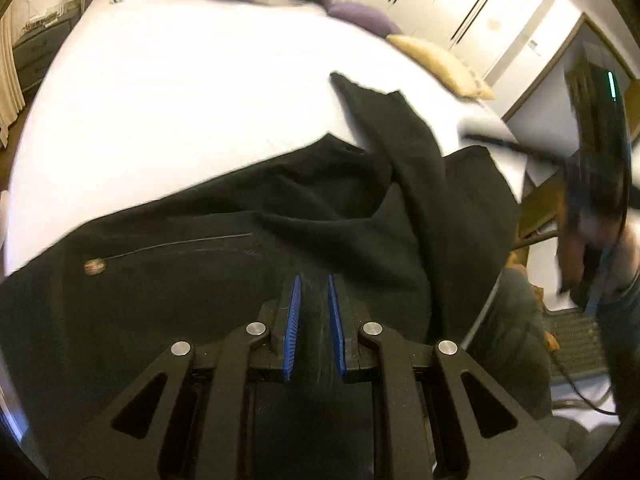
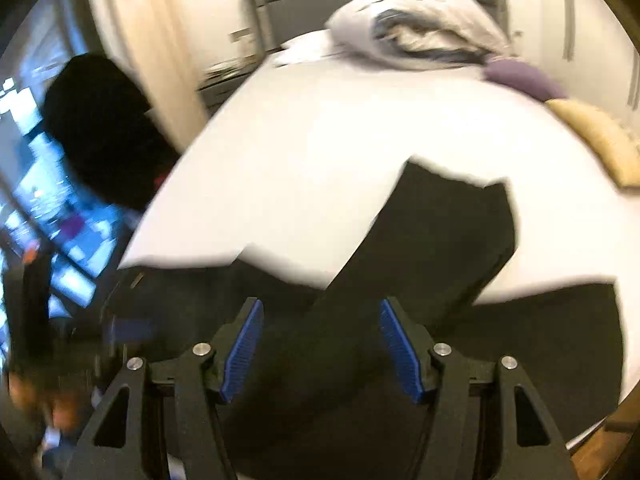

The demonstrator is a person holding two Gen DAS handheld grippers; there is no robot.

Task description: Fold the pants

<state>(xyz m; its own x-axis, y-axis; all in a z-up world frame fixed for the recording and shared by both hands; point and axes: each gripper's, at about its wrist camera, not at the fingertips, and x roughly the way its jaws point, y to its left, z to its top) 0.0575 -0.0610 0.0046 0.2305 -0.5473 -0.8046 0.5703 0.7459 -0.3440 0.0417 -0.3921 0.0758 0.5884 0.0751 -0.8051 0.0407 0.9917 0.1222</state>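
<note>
Black pants (image 1: 280, 220) lie rumpled on a white bed (image 1: 180, 100), one leg thrown up toward the far right. My left gripper (image 1: 314, 280) has its blue pads nearly together, pinching a ridge of the pants' fabric near the waist. In the right wrist view the pants (image 2: 440, 232) spread below my right gripper (image 2: 322, 306), whose blue pads stand wide apart above the cloth with nothing between them. The right gripper also shows blurred at the right edge of the left wrist view (image 1: 600, 160).
A pile of bedding (image 2: 420, 28), a purple pillow (image 2: 524, 76) and a tan cushion (image 2: 600, 136) lie at the bed's far side. Curtain and window are on the left (image 2: 132, 60). Wardrobe doors (image 1: 460, 0) stand beyond the bed.
</note>
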